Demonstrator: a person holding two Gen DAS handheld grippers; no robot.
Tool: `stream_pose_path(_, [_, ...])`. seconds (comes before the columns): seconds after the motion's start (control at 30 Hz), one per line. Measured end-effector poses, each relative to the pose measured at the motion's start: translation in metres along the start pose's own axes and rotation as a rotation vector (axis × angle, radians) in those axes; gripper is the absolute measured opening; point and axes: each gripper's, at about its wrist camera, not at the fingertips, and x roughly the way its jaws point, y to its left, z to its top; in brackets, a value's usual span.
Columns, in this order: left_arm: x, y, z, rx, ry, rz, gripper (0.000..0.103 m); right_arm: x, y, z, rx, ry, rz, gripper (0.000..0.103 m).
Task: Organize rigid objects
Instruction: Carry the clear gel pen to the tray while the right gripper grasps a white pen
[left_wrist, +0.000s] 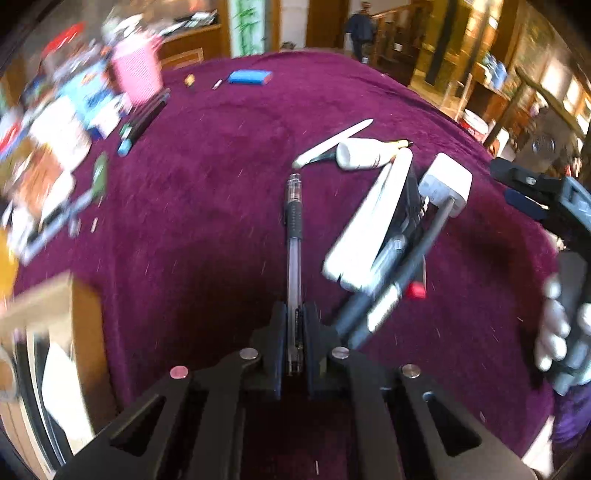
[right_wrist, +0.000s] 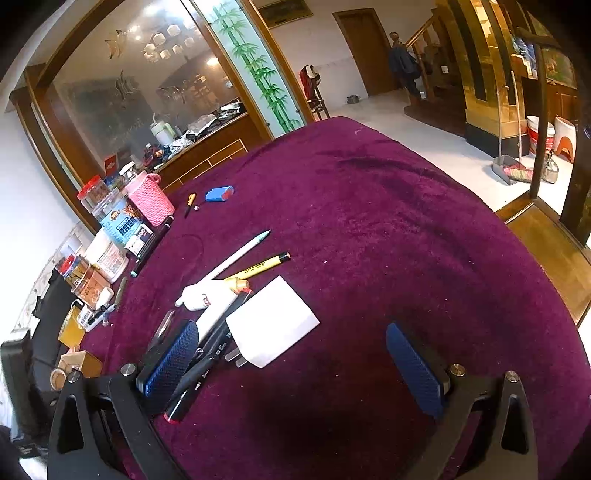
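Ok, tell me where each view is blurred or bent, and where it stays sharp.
Left wrist view: the clutter at the left edge, around the pink basket, is smeared, while the clear pen gripped by the left gripper stays sharp. Right wrist view: sharp throughout; the fisheye bows the cabinet frame and rounds the purple tablecloth.

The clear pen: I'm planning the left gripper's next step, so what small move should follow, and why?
Probably lift it straight up. The left gripper has its fingers shut on the clear pen, which lies on the purple cloth beside the cluttered pile.
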Motion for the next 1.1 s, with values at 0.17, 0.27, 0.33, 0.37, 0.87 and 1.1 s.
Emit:
stream_pose_path(0.17, [-0.021,0.006,-0.035,-0.086,0.026,-0.005,0.008,0.001,0.001,-0.001,-0.002,0.011,0.007,0.102])
stream_pose_path(0.27, [-0.014,0.005,-0.034,-0.107,0.018,0.019,0.008,0.001,0.004,-0.001,-0.019,0.011,0.004,0.102])
stream_pose_path(0.33, [-0.009,0.002,-0.024,-0.112,0.004,0.042,0.015,0.0,0.005,-0.002,-0.028,0.005,-0.006,0.102])
stream_pose_path(0.37, [-0.007,0.001,-0.021,-0.108,-0.005,0.05,0.018,0.0,0.005,-0.002,-0.03,0.002,-0.012,0.102])
stream_pose_path(0.87, [-0.101,0.016,-0.069,-0.18,-0.276,-0.038,0.008,0.011,-0.003,-0.004,-0.012,0.049,-0.055,0.102])
stream_pose_path(1.1, [-0.153,0.042,-0.124,-0.201,-0.351,0.006,0.008,0.02,0.01,0.0,-0.047,0.106,-0.078,0.102])
